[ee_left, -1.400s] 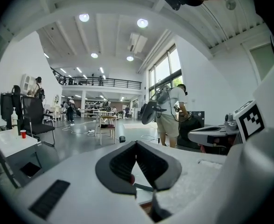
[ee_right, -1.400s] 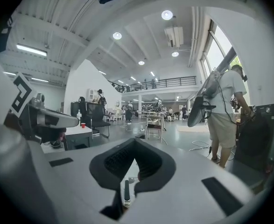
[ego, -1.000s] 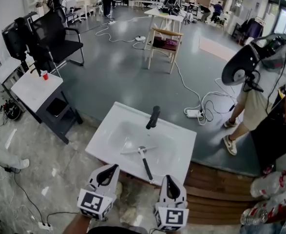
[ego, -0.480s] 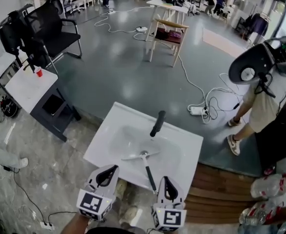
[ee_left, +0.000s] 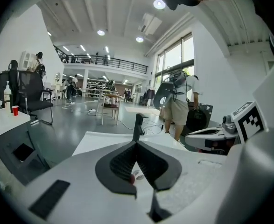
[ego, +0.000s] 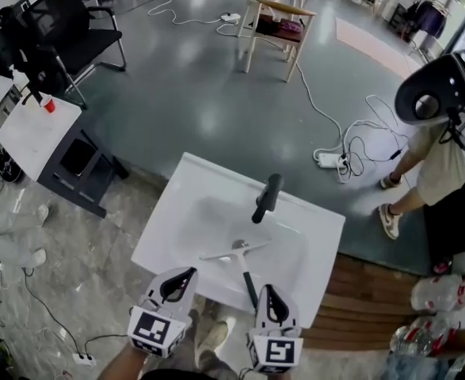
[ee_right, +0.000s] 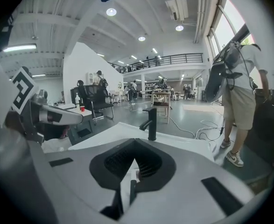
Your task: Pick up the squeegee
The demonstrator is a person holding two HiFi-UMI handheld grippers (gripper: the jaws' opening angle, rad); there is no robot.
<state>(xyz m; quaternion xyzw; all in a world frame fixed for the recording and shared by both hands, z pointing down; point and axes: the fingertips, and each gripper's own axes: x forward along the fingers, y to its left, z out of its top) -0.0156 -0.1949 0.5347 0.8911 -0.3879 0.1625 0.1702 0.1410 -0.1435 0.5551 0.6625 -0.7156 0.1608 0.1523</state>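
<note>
The squeegee (ego: 243, 269) lies in the white sink (ego: 173, 216), its pale blade across the basin and its black handle pointing toward me. A black faucet (ego: 266, 199) stands behind it. Both grippers hang at the sink's near edge with nothing in them. My left gripper (ego: 177, 282) is shut, left of the handle. My right gripper (ego: 272, 301) is shut, just right of the handle's end. In the left gripper view the shut jaws (ee_left: 136, 143) point at the faucet (ee_left: 138, 124). The right gripper view's shut jaws (ee_right: 136, 141) face the faucet (ee_right: 151, 122) too.
A person (ego: 446, 133) stands to the sink's right, on the grey floor. A grey side table with a red cup (ego: 48, 104) stands at the left, a wooden chair (ego: 276, 28) beyond. A power strip (ego: 328, 161) and cables lie behind the sink. Plastic bottles (ego: 446, 295) lie bottom right.
Both grippers have come down and forward toward the sink, which now sits closer to them in the head view. The squeegee has not moved. Both stayed shut.
</note>
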